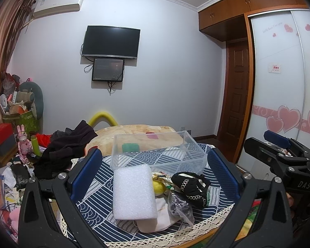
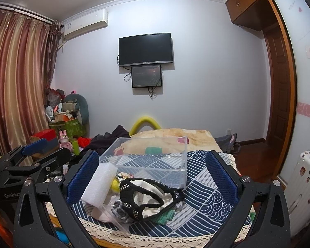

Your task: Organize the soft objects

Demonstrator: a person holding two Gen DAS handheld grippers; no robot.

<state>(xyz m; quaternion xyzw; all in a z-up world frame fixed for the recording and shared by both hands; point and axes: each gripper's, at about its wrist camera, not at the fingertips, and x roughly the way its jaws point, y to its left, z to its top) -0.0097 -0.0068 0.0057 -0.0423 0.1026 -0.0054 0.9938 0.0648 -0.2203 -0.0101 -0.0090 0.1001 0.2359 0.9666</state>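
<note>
Hidden: the yellow item shows only partly between the foam sheet and the black garment; its kind cannot be told. The white cloth is mostly covered by the foam sheet.
Hard to read: the contents of the clear bag are dark and indistinct.
Soft pile: lies on the blue patterned cloth, just in front of the clear box.
Box: open at the top, upright, with nothing seen resting inside.
Left gripper: fingers spread wide, holding nothing, the pile between them.
Right gripper: fingers spread wide, holding nothing, above the same pile.
Surroundings: dark clothes and clutter at left; beige blanket behind the box.
Edges: lace trim borders the near edge of the cloth; bare patterned cloth lies right of the box in the right wrist view.
</note>
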